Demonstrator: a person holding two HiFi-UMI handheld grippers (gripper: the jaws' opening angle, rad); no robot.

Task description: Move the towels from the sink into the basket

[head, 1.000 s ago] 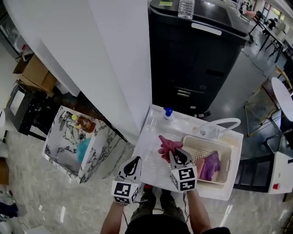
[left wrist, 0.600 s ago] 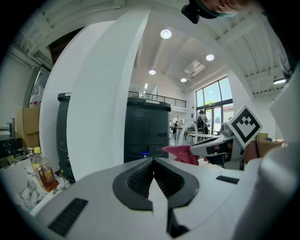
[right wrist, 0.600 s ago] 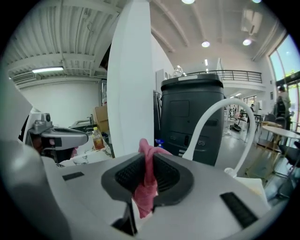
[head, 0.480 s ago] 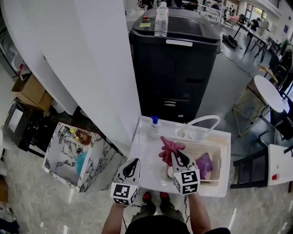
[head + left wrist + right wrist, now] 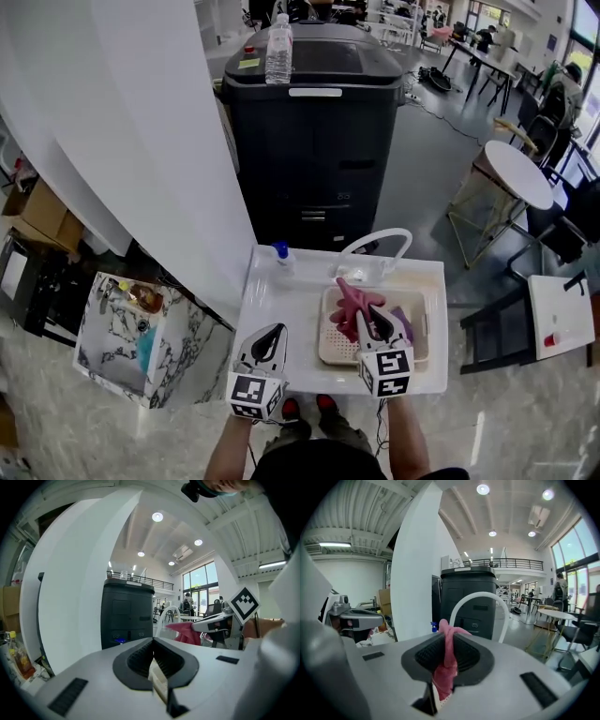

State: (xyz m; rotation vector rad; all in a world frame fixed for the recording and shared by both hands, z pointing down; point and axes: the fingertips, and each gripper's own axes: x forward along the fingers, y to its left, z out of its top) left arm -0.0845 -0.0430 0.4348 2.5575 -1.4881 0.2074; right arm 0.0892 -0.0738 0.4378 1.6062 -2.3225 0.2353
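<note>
A pink towel [image 5: 351, 302] hangs from my right gripper [image 5: 374, 322], which is shut on it above the cream perforated basket [image 5: 327, 351]. In the right gripper view the pink towel [image 5: 447, 663] is pinched between the ribbed pads and droops below them. A purple towel [image 5: 404, 324] lies inside the basket at its right side. The basket rests in the white sink [image 5: 279, 319]. My left gripper [image 5: 271, 337] hovers over the sink's left part, shut and holding nothing. The left gripper [image 5: 153, 644] view shows its pads together, with the pink towel [image 5: 186, 633] off to the right.
A white arched faucet [image 5: 375, 240] and a blue-capped bottle [image 5: 281, 257] stand at the sink's back edge. A tall black cabinet [image 5: 319, 141] with a water bottle [image 5: 278, 37] rises behind. A marble-patterned box [image 5: 122, 337] sits to the left, a white column beside it.
My right gripper carried the pink towel from the sink's left part to above the basket. Both grippers rose, and the left one shifted slightly right.
</note>
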